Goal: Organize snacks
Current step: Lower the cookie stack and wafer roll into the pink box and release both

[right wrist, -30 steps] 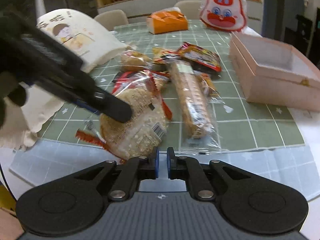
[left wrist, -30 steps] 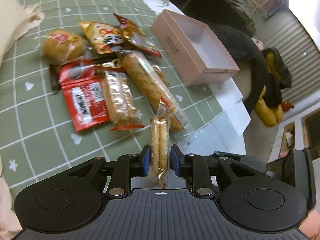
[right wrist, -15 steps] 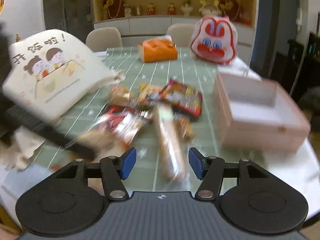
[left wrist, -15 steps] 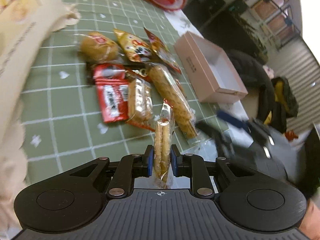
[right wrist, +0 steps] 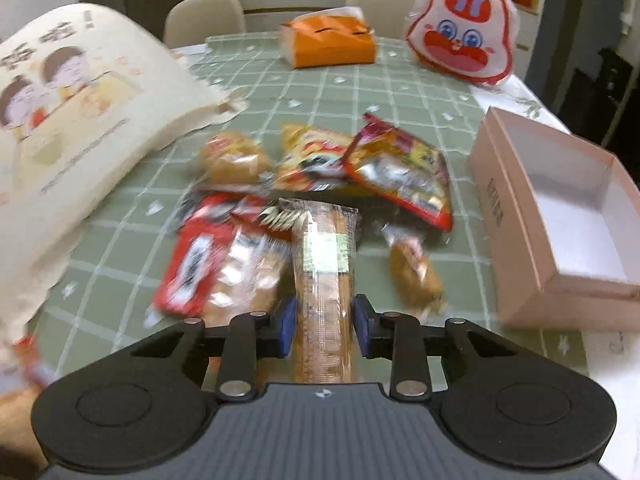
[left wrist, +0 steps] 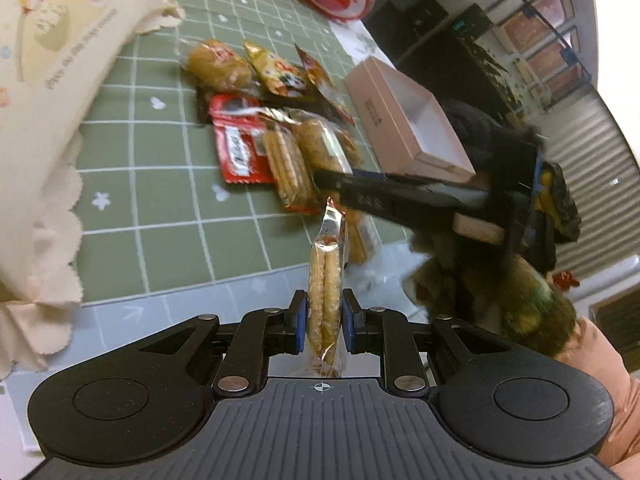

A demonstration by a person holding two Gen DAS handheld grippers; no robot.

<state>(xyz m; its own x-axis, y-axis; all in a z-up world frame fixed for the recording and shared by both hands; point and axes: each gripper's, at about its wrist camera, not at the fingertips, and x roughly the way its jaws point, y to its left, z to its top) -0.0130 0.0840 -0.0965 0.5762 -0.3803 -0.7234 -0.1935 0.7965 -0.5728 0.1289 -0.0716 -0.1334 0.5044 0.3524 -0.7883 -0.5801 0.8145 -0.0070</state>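
Observation:
My left gripper [left wrist: 324, 322] is shut on a clear pack of round crackers [left wrist: 325, 280], held upright above the table's near edge. My right gripper [right wrist: 325, 320] is open, its pads either side of the near end of a long biscuit sleeve [right wrist: 326, 280] lying on the green cloth; I cannot tell if they touch it. The right gripper also shows in the left wrist view [left wrist: 400, 200] over the snack pile. An open pink box [right wrist: 560, 224] stands to the right, also visible in the left wrist view [left wrist: 404, 120]. Loose snacks include a red packet [right wrist: 192, 264] and a bun [right wrist: 234, 160].
A cream illustrated cloth bag [right wrist: 72, 128] lies at the left. An orange tissue box [right wrist: 330, 44] and a rabbit-face bag [right wrist: 464, 28] stand at the far end. A small wrapped pastry [right wrist: 414, 272] lies near the box. Chairs stand beyond the table.
My right gripper opened, moved forward and lowered around the long biscuit sleeve. My left gripper pulled back toward the table edge, still holding the cracker pack.

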